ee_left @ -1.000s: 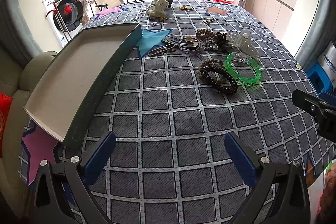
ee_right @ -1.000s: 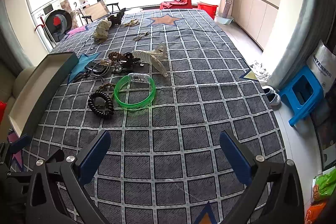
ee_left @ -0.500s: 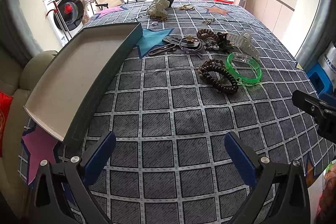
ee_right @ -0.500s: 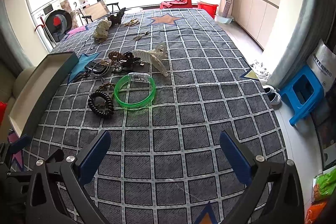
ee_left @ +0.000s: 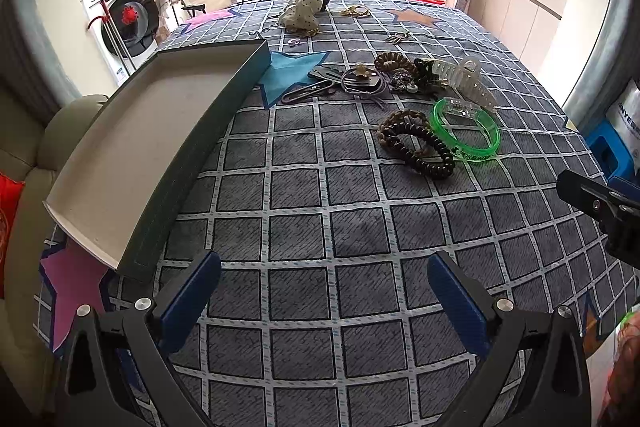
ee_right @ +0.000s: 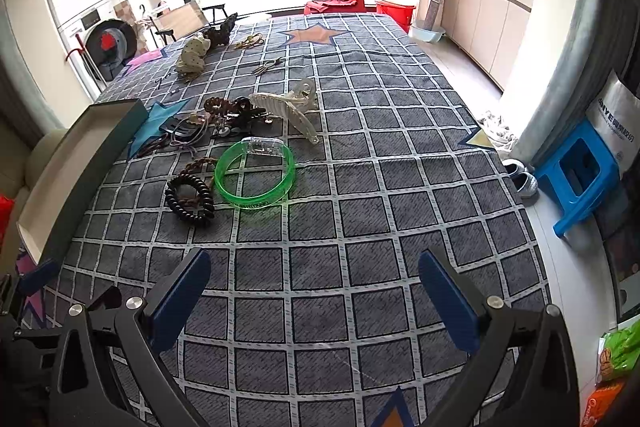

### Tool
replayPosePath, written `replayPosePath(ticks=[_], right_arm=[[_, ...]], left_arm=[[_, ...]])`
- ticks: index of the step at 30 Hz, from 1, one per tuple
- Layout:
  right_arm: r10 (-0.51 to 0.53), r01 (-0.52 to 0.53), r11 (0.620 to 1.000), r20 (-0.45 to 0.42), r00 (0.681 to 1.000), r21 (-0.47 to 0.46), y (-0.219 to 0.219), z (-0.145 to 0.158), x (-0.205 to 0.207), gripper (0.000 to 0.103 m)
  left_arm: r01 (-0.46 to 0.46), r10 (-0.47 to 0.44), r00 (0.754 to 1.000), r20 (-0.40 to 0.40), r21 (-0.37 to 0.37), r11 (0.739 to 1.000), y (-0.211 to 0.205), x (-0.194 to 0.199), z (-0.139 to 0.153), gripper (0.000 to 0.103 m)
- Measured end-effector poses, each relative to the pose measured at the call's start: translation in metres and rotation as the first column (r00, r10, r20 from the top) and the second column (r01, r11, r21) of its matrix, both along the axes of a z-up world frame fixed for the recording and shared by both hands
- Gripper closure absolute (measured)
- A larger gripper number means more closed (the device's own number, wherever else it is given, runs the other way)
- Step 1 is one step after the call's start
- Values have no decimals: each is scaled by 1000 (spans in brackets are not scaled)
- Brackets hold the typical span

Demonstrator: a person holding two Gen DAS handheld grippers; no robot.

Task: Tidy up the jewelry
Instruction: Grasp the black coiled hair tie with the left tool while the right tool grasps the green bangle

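Both sets of tongs are hanging wide open over the checked grey cloth (ee_left: 320,187) of the counter, holding nothing. The left tongs (ee_left: 324,291) are hovering well short of the green bangle (ee_left: 468,133), and the right tongs (ee_right: 316,287) are likewise hovering short of it. Just beside the green bangle, touching it, a dark coiled hair tie (ee_left: 420,147) is lying. Beyond the bangle a clear claw clip (ee_left: 468,83) and a tangle of small hair pieces (ee_left: 360,83) are sitting. Left of the bangle, well apart, an open shallow box (ee_left: 160,131) is resting.
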State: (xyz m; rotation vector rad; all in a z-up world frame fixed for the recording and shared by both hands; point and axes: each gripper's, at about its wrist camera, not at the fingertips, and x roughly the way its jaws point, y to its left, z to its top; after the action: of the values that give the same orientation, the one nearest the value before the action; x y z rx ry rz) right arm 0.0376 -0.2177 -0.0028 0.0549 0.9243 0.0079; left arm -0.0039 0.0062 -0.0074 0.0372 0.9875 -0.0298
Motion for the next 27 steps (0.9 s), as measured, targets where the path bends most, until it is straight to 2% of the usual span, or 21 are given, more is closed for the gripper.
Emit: replayPosePath(ticks=[11,16,27], right_arm=[[-9,9,1000,-14,1000,10,-5,-6,9,0],[-14,14,1000,-16,1000,11,-12,-7,19,0],[-4,5,1000,-49,999,22,-18,-19,57,0]], left_arm=[[-30,29,999,-42,-14,999,2,15,-8,0],[-35,29,997,-75,-69,997,6,30,-12,0],[-24,13,997,-73,-148,989,-9,69,-17,0]])
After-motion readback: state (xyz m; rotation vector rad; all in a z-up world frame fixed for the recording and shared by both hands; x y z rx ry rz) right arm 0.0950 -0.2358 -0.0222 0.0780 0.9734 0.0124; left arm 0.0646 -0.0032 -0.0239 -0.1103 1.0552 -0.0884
